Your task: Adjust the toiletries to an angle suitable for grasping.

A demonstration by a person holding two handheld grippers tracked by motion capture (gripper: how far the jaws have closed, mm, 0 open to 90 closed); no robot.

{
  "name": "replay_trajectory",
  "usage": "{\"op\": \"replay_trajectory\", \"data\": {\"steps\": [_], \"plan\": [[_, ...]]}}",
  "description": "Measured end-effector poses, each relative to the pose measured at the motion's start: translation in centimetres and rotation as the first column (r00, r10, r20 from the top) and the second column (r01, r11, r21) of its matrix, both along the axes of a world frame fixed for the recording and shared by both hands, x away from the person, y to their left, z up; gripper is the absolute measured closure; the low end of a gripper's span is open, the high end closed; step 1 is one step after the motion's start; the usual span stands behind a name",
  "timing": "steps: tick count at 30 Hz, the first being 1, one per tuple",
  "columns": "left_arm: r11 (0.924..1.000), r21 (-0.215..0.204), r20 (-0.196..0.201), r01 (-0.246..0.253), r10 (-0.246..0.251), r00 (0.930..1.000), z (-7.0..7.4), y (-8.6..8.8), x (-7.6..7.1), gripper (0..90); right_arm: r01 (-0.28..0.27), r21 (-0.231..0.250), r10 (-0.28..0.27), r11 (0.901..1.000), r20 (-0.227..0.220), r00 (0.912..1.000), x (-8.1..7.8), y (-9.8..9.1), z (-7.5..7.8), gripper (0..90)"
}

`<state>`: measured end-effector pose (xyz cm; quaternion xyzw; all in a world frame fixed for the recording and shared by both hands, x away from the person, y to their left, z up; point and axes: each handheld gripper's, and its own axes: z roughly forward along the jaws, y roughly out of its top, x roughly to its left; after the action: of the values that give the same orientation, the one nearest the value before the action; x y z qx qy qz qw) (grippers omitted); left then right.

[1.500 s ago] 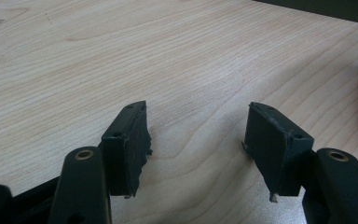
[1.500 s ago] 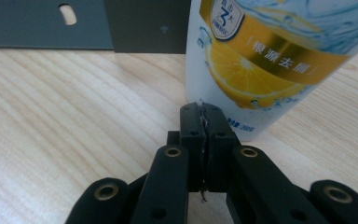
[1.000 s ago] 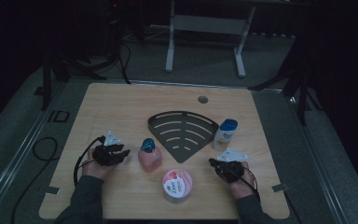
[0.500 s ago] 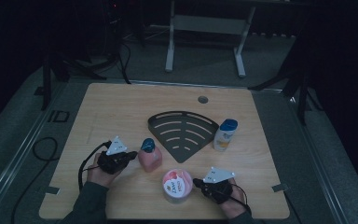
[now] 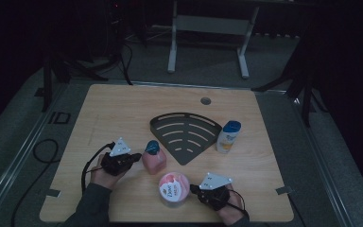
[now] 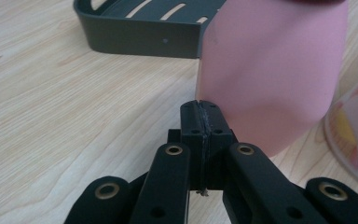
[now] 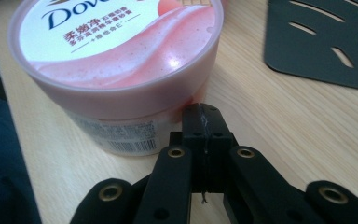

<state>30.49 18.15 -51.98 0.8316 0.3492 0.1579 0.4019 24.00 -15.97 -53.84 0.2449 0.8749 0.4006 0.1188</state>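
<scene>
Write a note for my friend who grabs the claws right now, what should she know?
Left claw: shut, empty, tips at the pink bottle.
Right claw: shut, empty, tips at the Dove tub.
Things: bottle and tub stand on the table in front of the dark corner rack; a white bottle with a blue cap stands at the rack's right edge.
Done: nothing is in the rack.
Left: probably loading all three into it.

A dim lab or studio recording space. A wooden table stands on grey carpet, amid dark equipment stands and loose cables.
</scene>
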Motion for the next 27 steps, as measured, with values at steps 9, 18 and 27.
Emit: {"op": "replay_trajectory", "data": {"steps": [9, 18, 27], "plan": [[0.9986, 0.0, 0.001, 0.053, -0.053, 0.9986, 0.0, -1.3, 0.8, 89.3, -0.058, 0.011, 0.058, 0.9982, -0.008, 0.9983, -0.5, 2.3, -0.3, 90.0], [0.9943, -0.047, -0.012, 0.096, -0.097, 0.9952, 0.0, -1.5, 2.6, 89.4, -0.1, 0.014, 0.1, 0.9949, -0.018, 0.9948, -0.8, 4.2, -0.7, 90.0], [0.9907, -0.05, 0.002, 0.127, -0.127, 0.9919, -0.1, -1.6, 3.3, 89.6, -0.067, 0.007, 0.067, 0.9977, 0.007, 0.9977, 0.1, 3.9, -0.3, 90.0]]}}
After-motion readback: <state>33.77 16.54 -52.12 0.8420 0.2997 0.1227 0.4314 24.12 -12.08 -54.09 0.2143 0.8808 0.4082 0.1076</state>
